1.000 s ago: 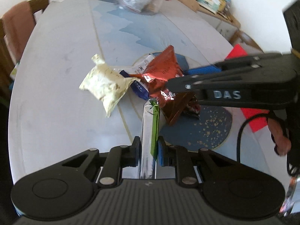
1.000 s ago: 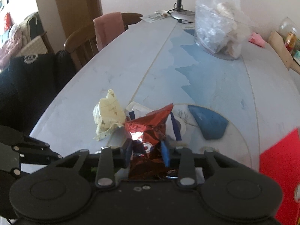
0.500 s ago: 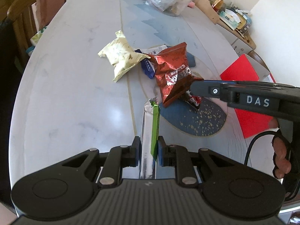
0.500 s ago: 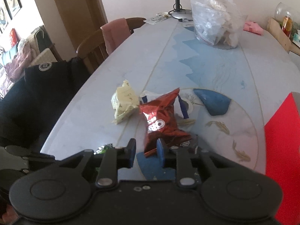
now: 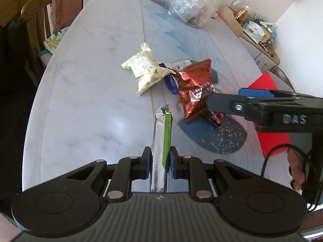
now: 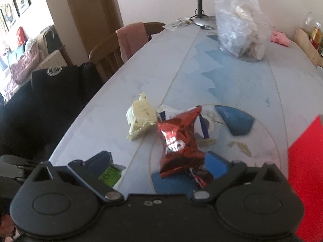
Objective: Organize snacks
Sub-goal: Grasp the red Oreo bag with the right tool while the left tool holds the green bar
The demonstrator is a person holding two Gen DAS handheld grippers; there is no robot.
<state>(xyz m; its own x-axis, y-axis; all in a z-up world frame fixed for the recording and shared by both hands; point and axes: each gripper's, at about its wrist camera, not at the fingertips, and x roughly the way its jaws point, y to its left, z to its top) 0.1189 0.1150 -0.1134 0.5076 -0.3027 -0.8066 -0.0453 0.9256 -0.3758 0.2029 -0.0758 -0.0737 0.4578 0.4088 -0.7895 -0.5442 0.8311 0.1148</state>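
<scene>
Tabletop [image 6: 121,92]: red packet [image 6: 177,143] between right gripper [image 6: 159,166] jaws

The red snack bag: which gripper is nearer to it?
Right. The right gripper stands open around the red snack bag; the left gripper, clamping a green-and-silver bar, sits farther back.

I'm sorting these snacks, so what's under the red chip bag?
Under the red bag lie a blue-and-white packet at its upper left and a dark wrapper at its lower end. Anything fully beneath it is covered.

Home dining room, table [image 6: 121,92], chair [image 6: 109,50] (sofa beyond)
</scene>
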